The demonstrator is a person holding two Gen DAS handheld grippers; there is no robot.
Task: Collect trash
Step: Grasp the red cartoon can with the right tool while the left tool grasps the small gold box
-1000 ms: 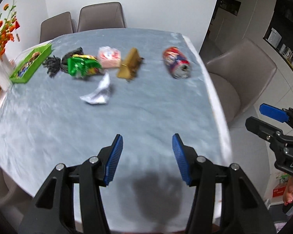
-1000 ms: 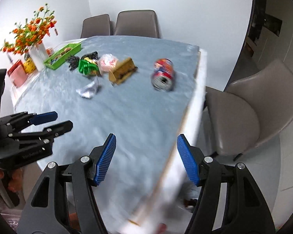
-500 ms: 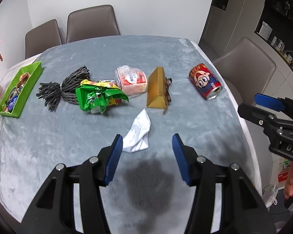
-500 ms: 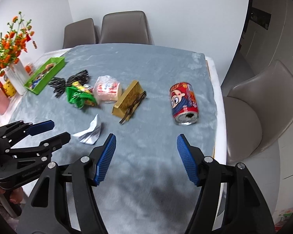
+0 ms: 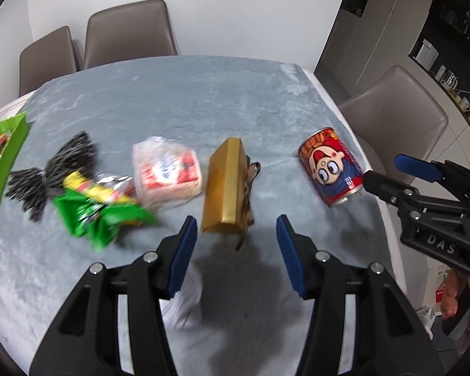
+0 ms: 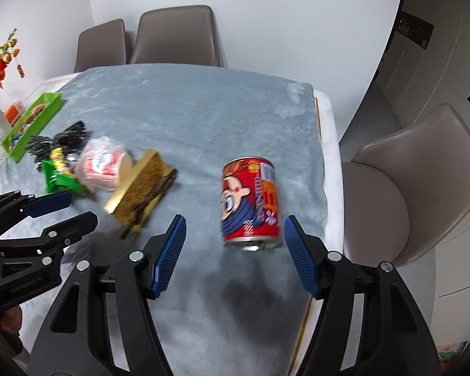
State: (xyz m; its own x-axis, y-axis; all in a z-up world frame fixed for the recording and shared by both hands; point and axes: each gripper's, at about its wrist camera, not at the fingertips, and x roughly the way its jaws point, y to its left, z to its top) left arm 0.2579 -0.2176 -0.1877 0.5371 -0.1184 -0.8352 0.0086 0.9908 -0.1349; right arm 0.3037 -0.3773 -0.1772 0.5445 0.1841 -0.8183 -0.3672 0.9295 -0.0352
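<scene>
Approach step: the right gripper (image 6: 233, 255) hangs spread and empty just short of the tipped red can (image 6: 250, 202) on the grey tablecloth (image 6: 188, 109); the left gripper (image 5: 236, 250), also spread, faces the gold box (image 5: 225, 185). Next, each must straddle its item and close.

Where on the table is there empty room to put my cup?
The far half of the grey cloth, toward the chairs, is bare. So is the gap between the gold box and the red can. The left side, around the green wrapper, is crowded.
</scene>
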